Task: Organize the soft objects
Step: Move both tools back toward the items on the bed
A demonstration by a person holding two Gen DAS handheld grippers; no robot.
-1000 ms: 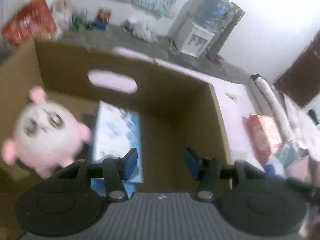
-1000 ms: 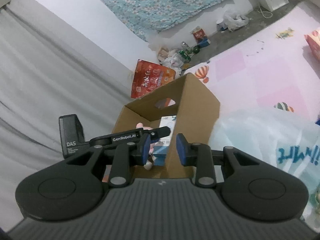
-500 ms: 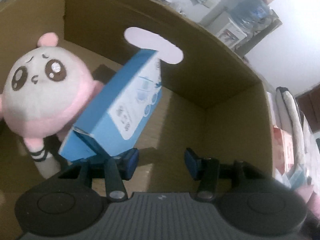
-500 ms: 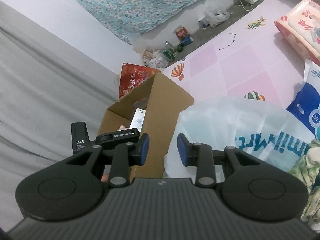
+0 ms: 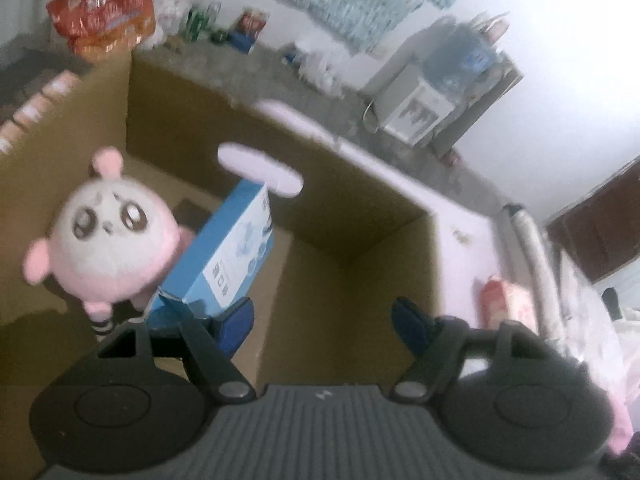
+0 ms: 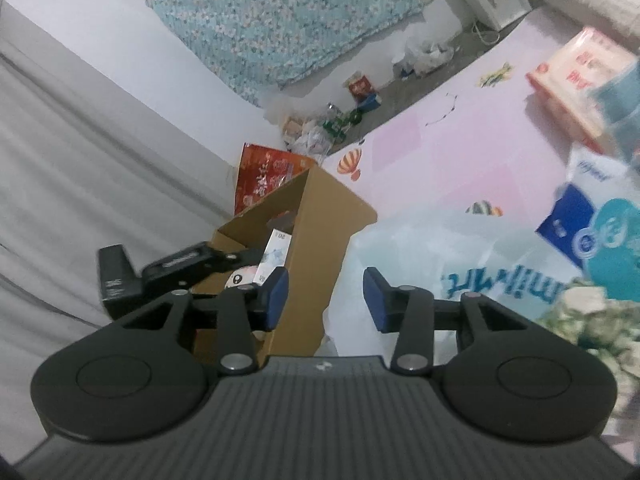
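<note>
Release is what we are seeing: the left gripper [image 5: 322,322] is opening with nothing between its jaws, leaving the blue pack [image 5: 236,256] tilted against the plush [image 5: 108,236] by the box's [image 5: 360,216] left wall. The right gripper [image 6: 325,300] is also opening, empty, over the plastic bag [image 6: 440,256]; next, we judge, it is reaching for another soft pack on the mat [image 6: 460,152].

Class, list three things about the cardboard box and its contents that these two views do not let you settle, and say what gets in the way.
1. Left wrist view: the blue carton's lower end is covered by the left claw, whose jaws are opening.
2. Left wrist view: the plush toy's feet are cut off by the claw body.
3. Right wrist view: the cardboard box's floor is hidden by its own wall; carton print too small.
</note>
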